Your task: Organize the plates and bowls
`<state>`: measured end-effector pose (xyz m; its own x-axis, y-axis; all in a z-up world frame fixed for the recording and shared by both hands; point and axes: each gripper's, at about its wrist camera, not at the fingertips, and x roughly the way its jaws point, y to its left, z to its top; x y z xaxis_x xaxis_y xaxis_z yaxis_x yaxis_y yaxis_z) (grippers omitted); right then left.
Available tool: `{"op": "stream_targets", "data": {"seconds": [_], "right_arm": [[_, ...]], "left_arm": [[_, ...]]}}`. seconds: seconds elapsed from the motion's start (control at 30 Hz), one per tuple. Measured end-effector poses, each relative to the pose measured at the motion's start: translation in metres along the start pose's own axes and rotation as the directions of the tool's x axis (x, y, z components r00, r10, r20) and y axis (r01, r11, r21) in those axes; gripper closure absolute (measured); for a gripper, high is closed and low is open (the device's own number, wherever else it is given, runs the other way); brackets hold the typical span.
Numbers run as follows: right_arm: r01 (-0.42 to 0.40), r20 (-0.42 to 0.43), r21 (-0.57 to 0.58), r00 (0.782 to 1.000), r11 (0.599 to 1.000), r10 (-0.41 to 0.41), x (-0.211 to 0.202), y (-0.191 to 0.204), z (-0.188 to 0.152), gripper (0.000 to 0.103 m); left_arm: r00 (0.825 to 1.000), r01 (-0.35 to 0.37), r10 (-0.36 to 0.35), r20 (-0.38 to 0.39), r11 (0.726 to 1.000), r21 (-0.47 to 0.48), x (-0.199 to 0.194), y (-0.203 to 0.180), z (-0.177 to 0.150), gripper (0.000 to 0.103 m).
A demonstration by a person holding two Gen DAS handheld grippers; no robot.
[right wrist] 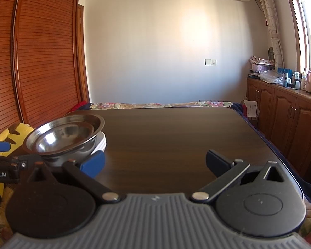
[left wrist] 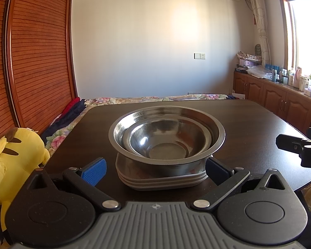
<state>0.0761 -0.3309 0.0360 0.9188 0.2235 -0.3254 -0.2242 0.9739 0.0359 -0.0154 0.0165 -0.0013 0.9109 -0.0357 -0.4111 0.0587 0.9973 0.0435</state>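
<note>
Steel bowls (left wrist: 165,132) sit nested, a smaller one inside a wide one, on a stack of white plates (left wrist: 161,179) on the dark table (left wrist: 259,124). My left gripper (left wrist: 155,170) is open, its blue pads on either side of the plate stack, apart from it. In the right wrist view the same bowls (right wrist: 64,137) and plates (right wrist: 101,142) stand at the left. My right gripper (right wrist: 155,162) is open over bare tabletop with nothing between its fingers. The right gripper's body (left wrist: 300,147) shows at the right edge of the left view.
A yellow plush toy (left wrist: 12,159) lies left of the table beside a wooden wardrobe (left wrist: 37,51). A bed with floral cover (right wrist: 155,104) lies beyond the table's far edge. Wooden cabinets (right wrist: 290,112) with bottles stand along the right under the window.
</note>
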Motion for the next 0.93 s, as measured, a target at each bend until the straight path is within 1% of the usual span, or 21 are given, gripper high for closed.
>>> {"op": "stream_targets", "data": {"seconds": [0.93], "right_arm": [[-0.001, -0.002, 0.002, 1.0, 1.0, 0.001, -0.0002, 0.0003, -0.0003, 0.0]], "left_arm": [[1.0, 0.002, -0.002, 0.001, 1.0, 0.002, -0.0006, -0.0019, 0.0003, 0.0]]}}
